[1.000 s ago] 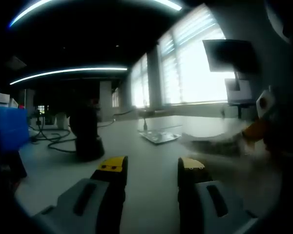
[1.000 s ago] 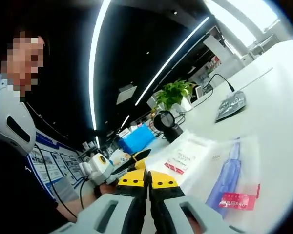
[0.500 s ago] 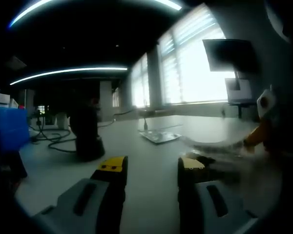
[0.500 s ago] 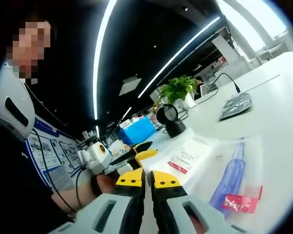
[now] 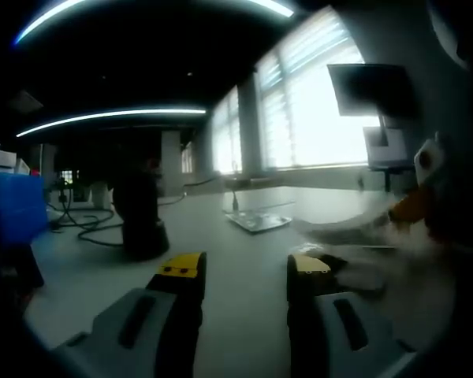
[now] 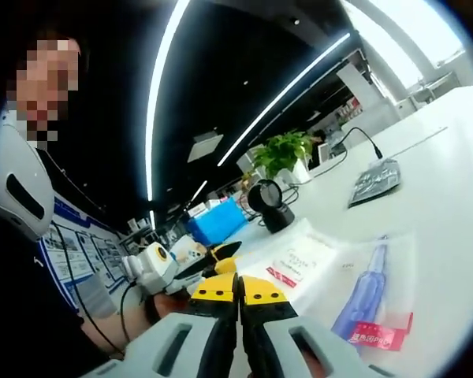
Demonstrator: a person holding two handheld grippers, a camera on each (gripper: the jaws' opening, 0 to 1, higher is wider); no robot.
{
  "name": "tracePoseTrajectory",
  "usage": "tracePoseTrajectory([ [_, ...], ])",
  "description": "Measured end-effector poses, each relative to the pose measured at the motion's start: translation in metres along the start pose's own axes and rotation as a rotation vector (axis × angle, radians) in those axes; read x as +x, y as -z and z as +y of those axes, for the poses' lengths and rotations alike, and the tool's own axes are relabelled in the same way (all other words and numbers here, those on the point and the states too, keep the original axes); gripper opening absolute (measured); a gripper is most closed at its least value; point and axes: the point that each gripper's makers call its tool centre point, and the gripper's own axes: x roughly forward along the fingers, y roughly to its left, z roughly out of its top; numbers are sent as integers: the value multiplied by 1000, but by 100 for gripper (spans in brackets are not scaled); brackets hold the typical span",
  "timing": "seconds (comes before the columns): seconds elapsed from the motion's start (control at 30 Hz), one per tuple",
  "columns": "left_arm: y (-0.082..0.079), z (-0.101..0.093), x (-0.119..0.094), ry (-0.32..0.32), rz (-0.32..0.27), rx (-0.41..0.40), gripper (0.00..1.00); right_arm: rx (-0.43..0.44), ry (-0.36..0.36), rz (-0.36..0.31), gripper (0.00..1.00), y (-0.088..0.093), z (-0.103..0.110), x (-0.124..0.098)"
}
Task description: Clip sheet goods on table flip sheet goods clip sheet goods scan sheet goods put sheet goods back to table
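Left gripper view: my left gripper (image 5: pixel 244 272) hovers low over the white table (image 5: pixel 221 236), its yellow-tipped jaws spread well apart with nothing between them. A black scanner stand (image 5: pixel 140 216) sits on the table beyond the left jaw. Farther back than the stand lies a flat silvery pouch (image 5: pixel 257 221). To the right of that pouch, the right gripper (image 5: pixel 414 206) comes in blurred, orange and white, with a pale sheet (image 5: pixel 339 232) at its tip; the blur hides the grip.

Right gripper view: my right gripper (image 6: pixel 238 290) has its jaws pressed together on the near edge of the clear sheet package (image 6: pixel 331 272), which carries a blue bottle picture and a red label and lies over the table (image 6: pixel 426 173). Beyond the package stands the scanner stand (image 6: pixel 270 206), a potted plant (image 6: pixel 282 153) behind it, the silvery pouch (image 6: pixel 374 181) to the right. Left of the package, the left gripper (image 6: pixel 209 260) shows, held by a hand (image 6: pixel 159 303).
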Motion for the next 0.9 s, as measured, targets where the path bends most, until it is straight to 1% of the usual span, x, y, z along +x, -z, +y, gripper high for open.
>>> tracePoseTrajectory([
  [0.07, 0, 0, 0, -1, -1, -1, 33, -10, 1, -12, 0, -5, 1, -1],
  [0.17, -1, 0, 0, -1, -1, -1, 33, -42, 28, -52, 0, -16, -2, -3],
  [0.23, -1, 0, 0, -1, -1, -1, 33, -35, 31, -48, 0, -18, -1, -4],
  [0.47, -1, 1, -1, -4, -2, -2, 33, -69, 47, -81, 0, -32, -3, -9],
  [0.57, -2, 0, -1, -4, -3, -2, 33, -76, 62, -105, 0, -45, -4, -13],
  [0.67, -2, 0, -1, -4, -3, -1, 33, -90, 97, -139, 0, -59, -10, -17],
  [0.9, -3, -1, -2, -5, -4, -2, 33, -109, 141, -214, 0, -90, -20, -29],
])
